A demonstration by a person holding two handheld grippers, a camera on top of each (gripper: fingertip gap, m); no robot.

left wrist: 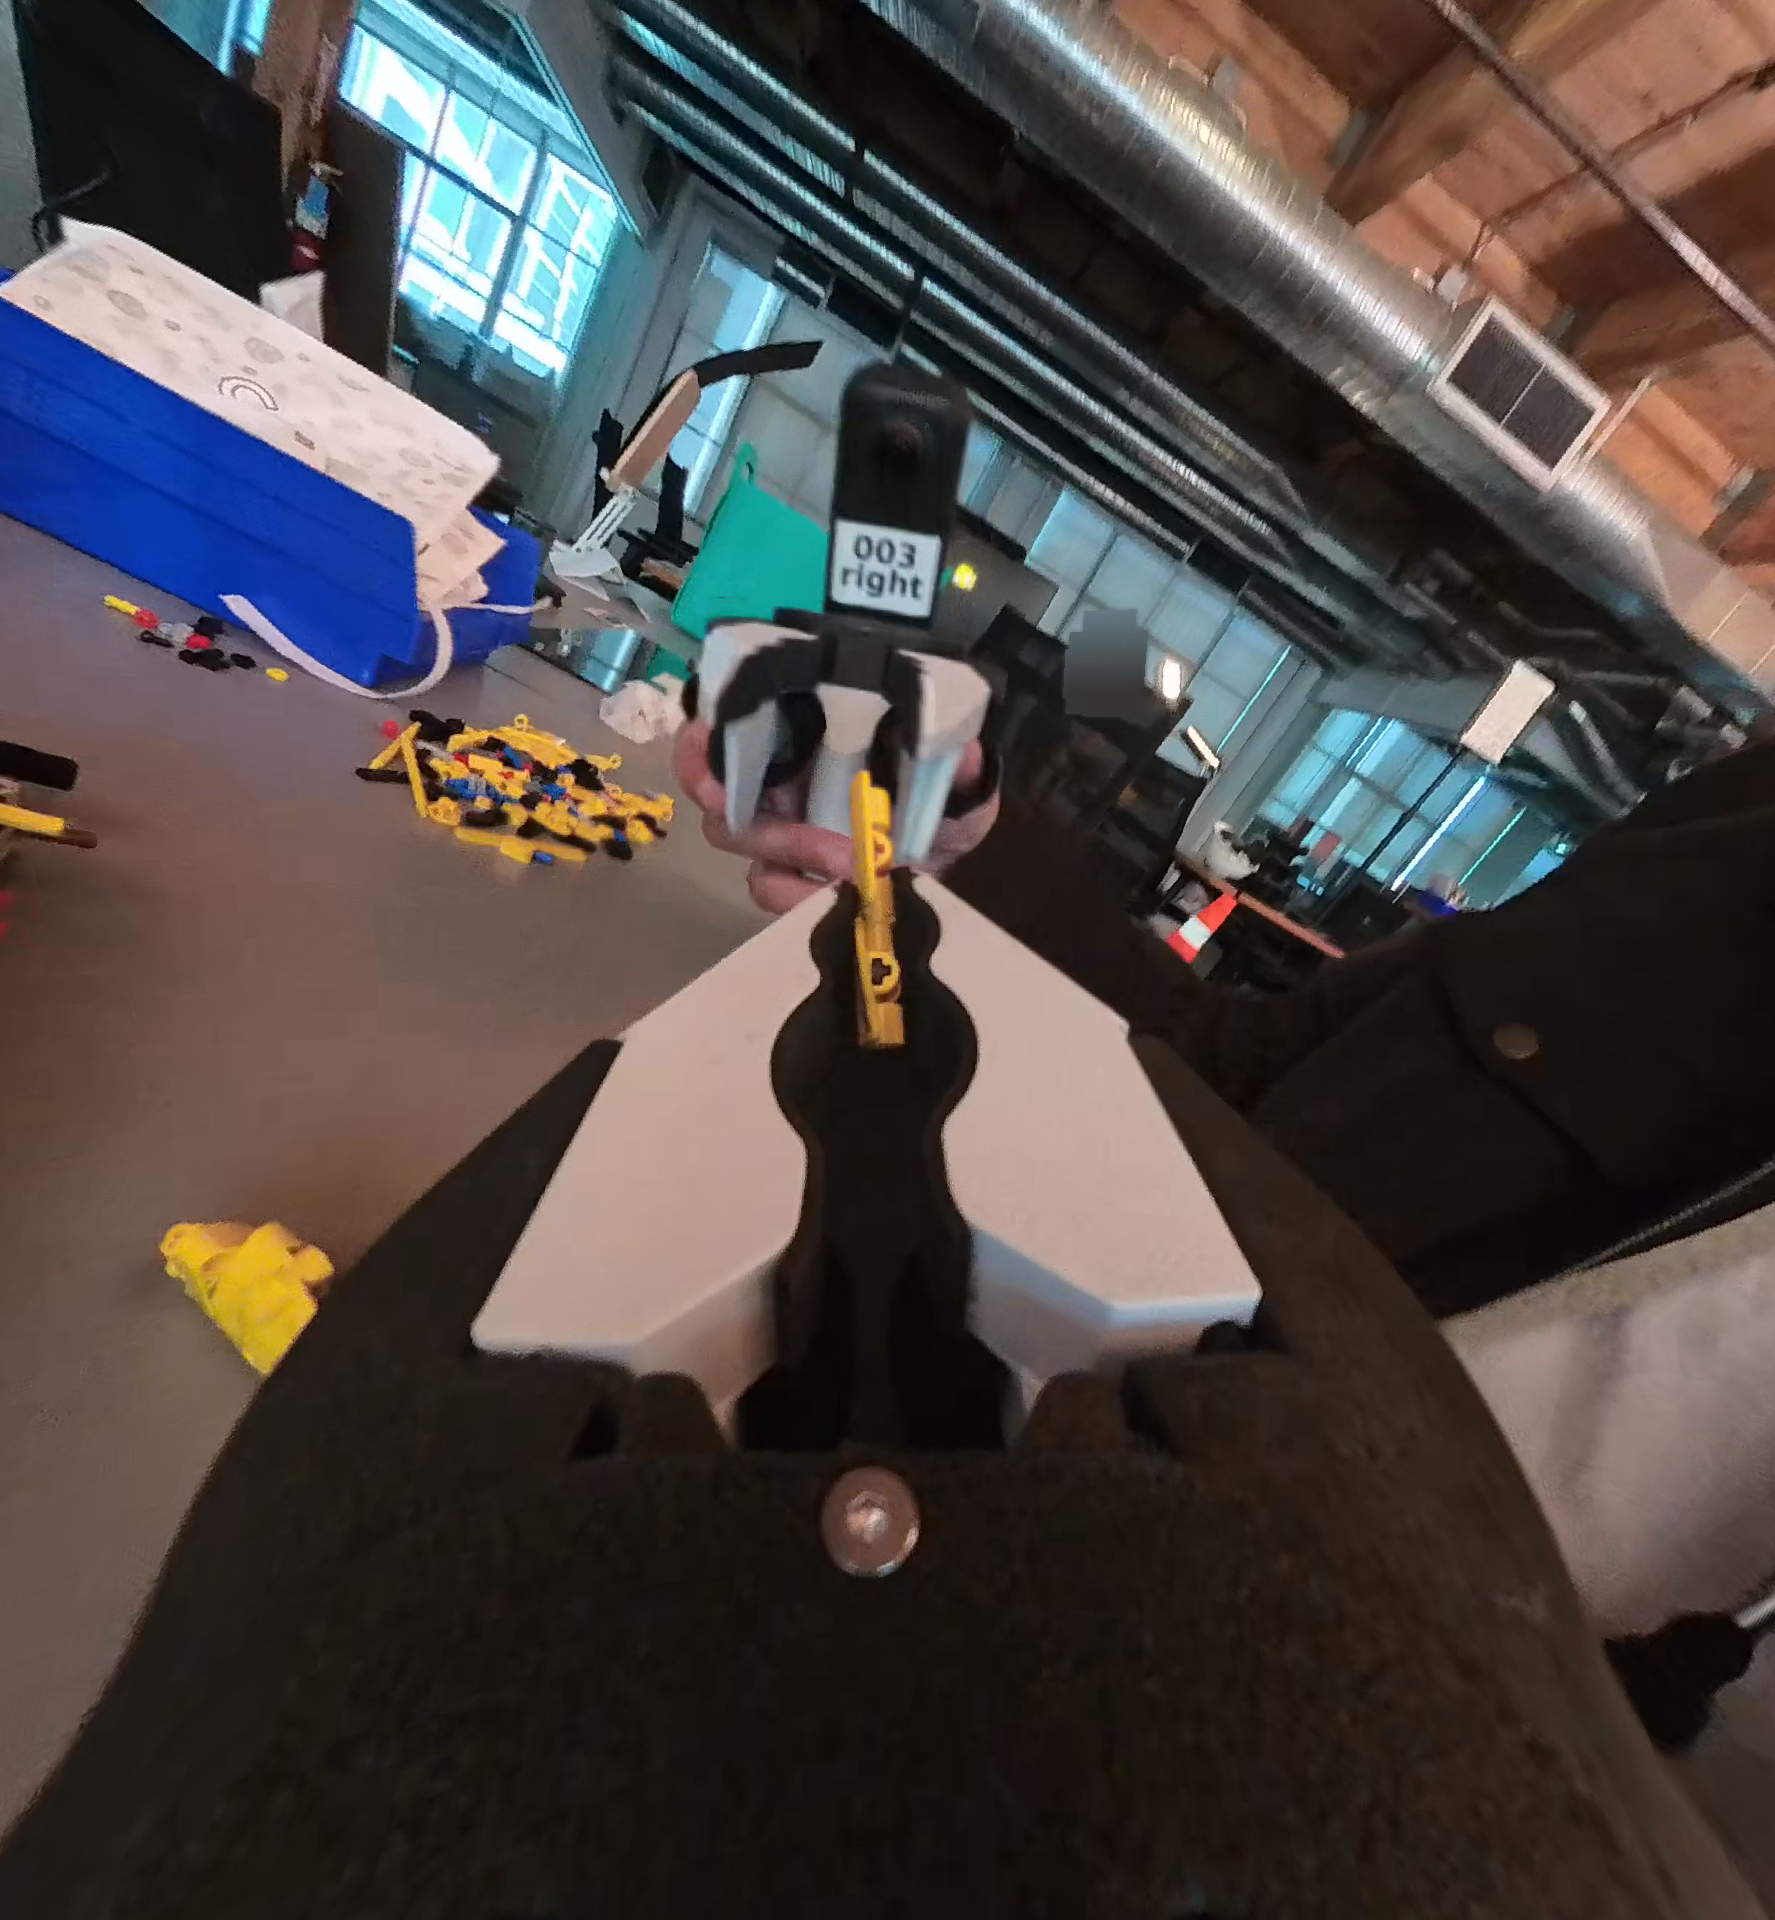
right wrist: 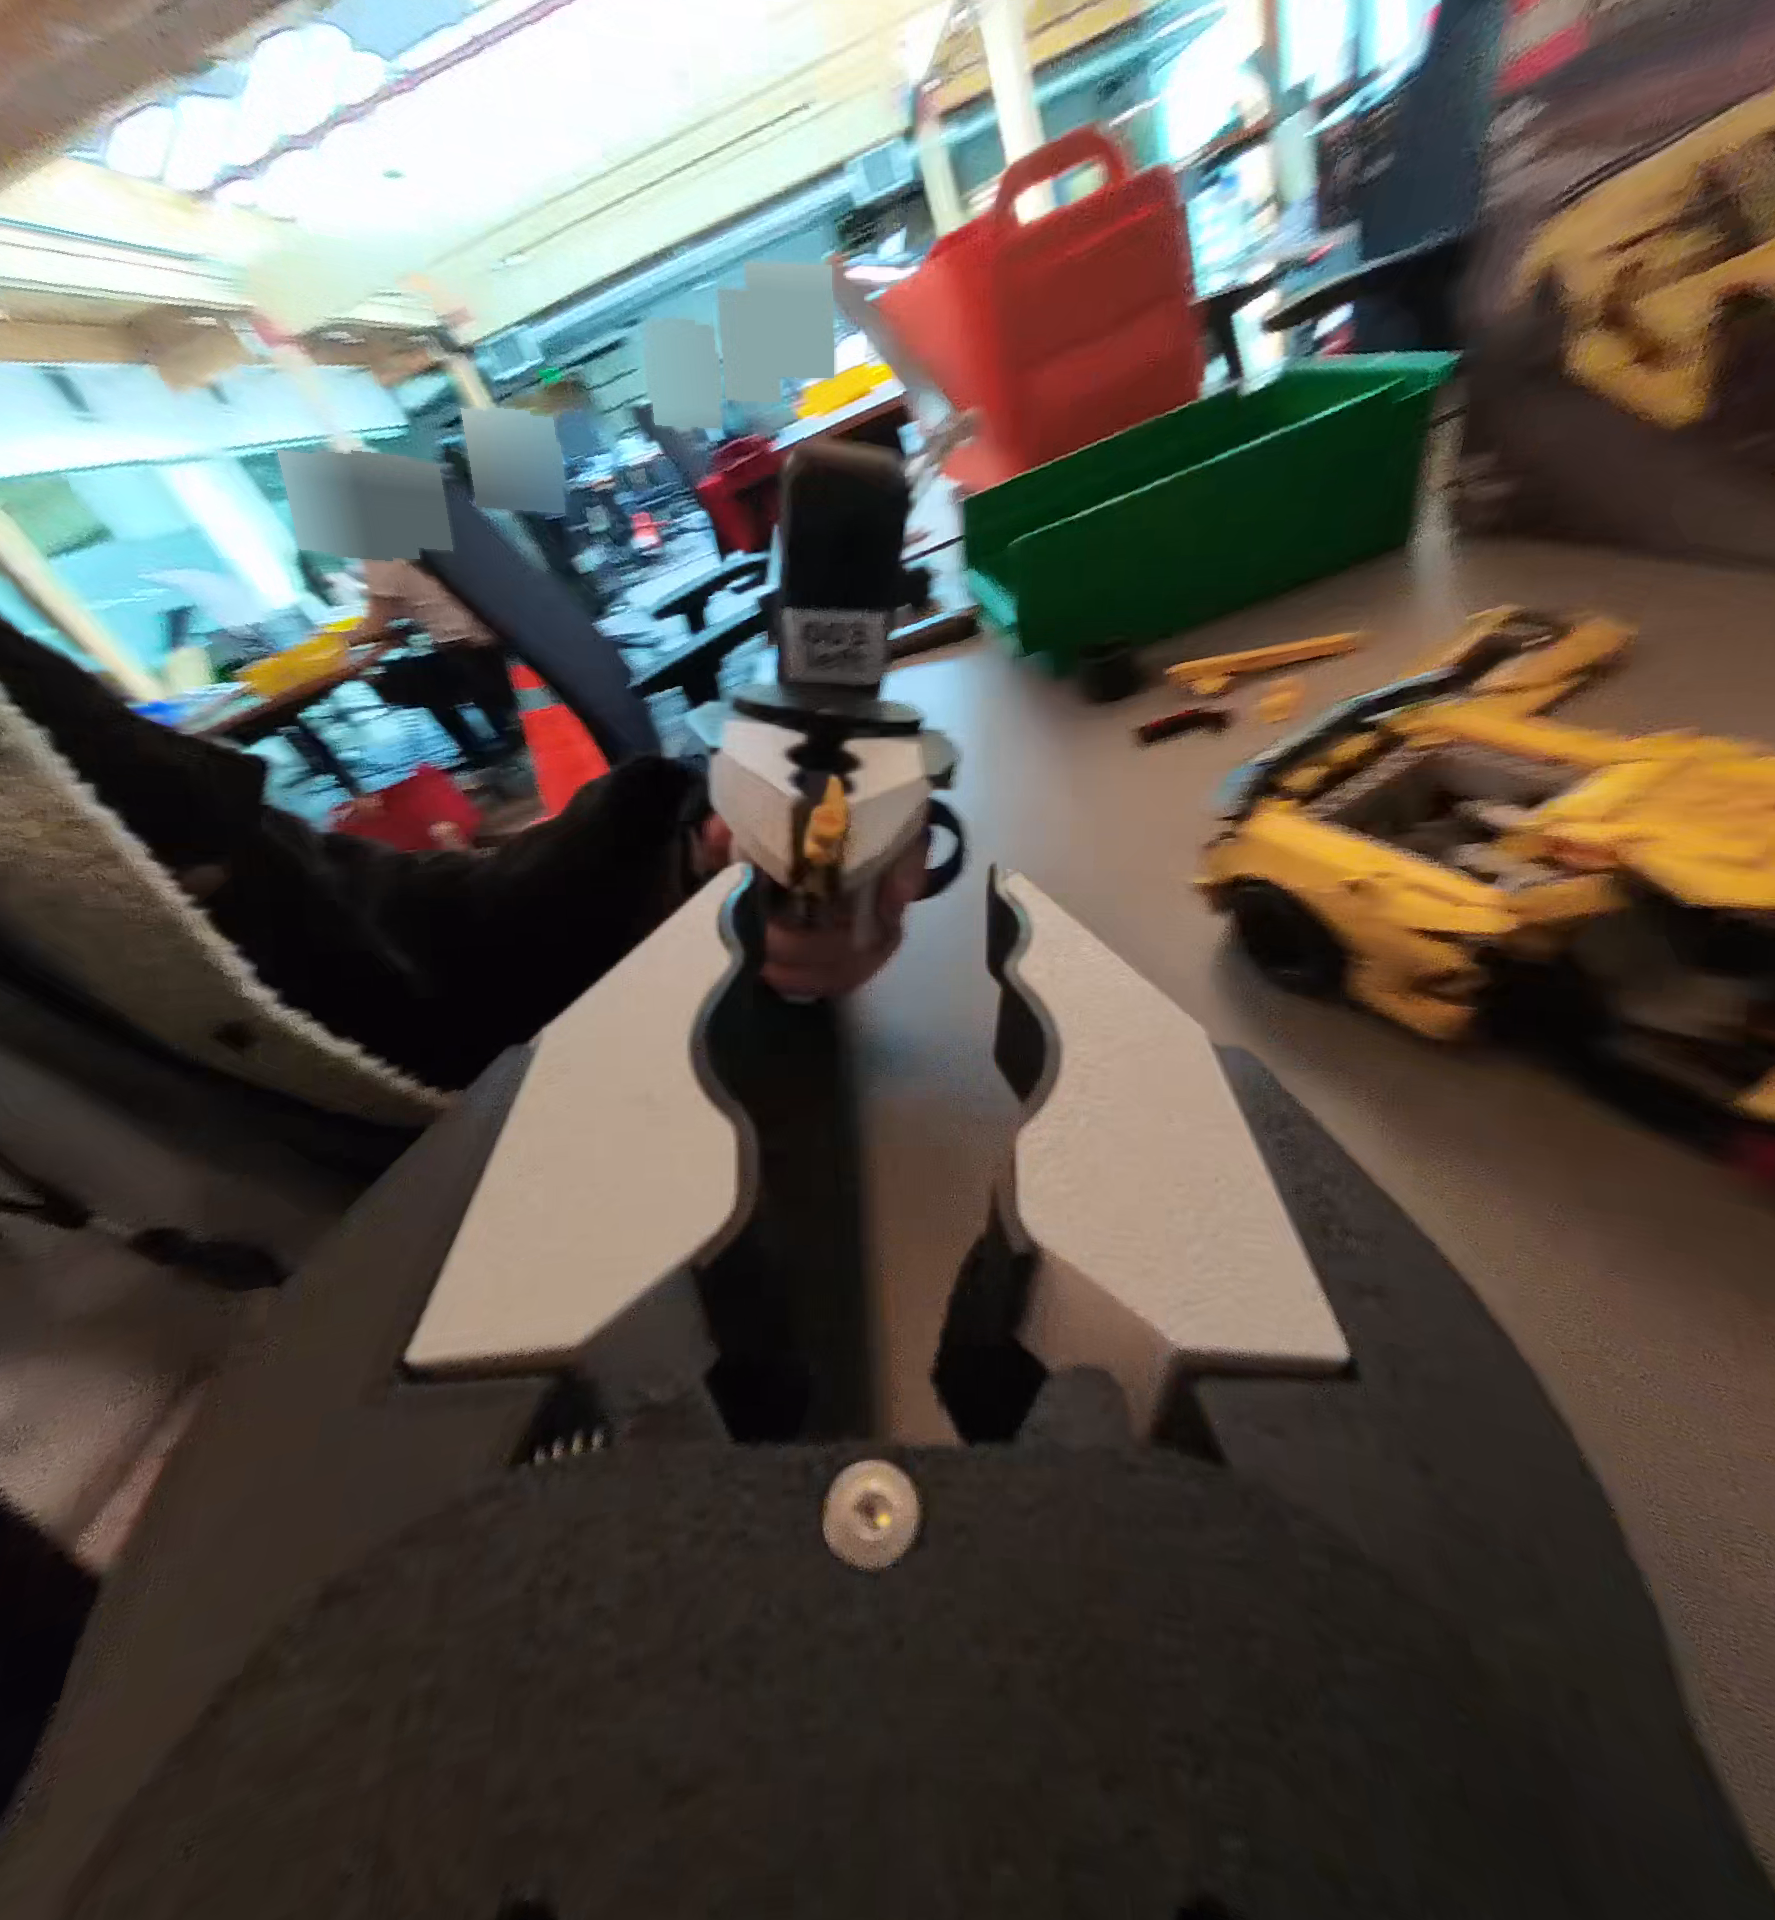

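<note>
Above the grey tabletop (left wrist: 239, 987): both tools face each other, tip to tip.
Left hand-held gripper (left wrist: 878, 935): its white fingers are pressed together on a yellow brick beam (left wrist: 875, 935), which stands up out of the tips; in the right wrist view the same tool shows farther off, the yellow piece pinched at its nose.
Right hand-held gripper (right wrist: 867, 883): fingers spread apart with a clear gap, nothing between them; in the left wrist view its tips sit around the top end of the beam, but contact cannot be told.
Person: a hand (left wrist: 800, 862) grips the right tool from below; a dark sleeve (left wrist: 1485, 1039) runs off to the side.
Loose parts: a pile of yellow and black pieces (left wrist: 519, 790) lies well apart on the tabletop, and a yellow chunk (left wrist: 244, 1283) lies nearer the left tool.
Model: a yellow brick car (right wrist: 1537, 883), blurred, rests on the tabletop beside the right tool.
Bins: a blue bin (left wrist: 166, 488) behind the pile; a green bin (right wrist: 1205, 509) behind the car.
</note>
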